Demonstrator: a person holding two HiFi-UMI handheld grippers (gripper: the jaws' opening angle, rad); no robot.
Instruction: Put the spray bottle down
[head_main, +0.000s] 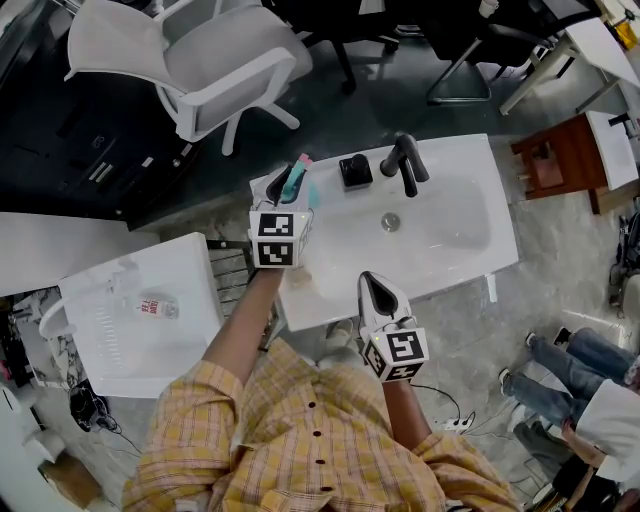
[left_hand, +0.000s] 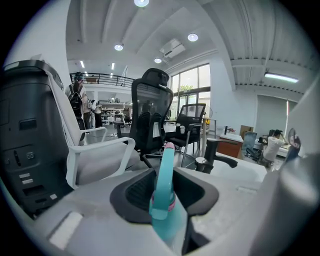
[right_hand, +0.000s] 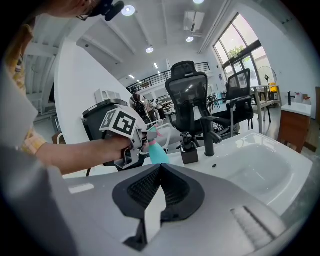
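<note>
Head view: the left tongs (head_main: 290, 186), upper centre, stand released around a teal spray bottle (head_main: 307, 188) at the left end of the white counter (head_main: 470, 150). The right tongs (head_main: 374, 288), lower centre, are clenched and empty.
Left gripper view: the bottle rises mid-frame between parted pads.
Right gripper view: the pads meet with nothing between them.

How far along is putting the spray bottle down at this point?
Done: the teal plastic spray bottle is at the back left corner of the white ceramic sink. In hand: it stands between the left claw jaws, which are apart, with gaps beside its neck. Left: drawing that claw clear; whether the base rests on the ledge is unclear. The right claw is shut and empty.
</note>
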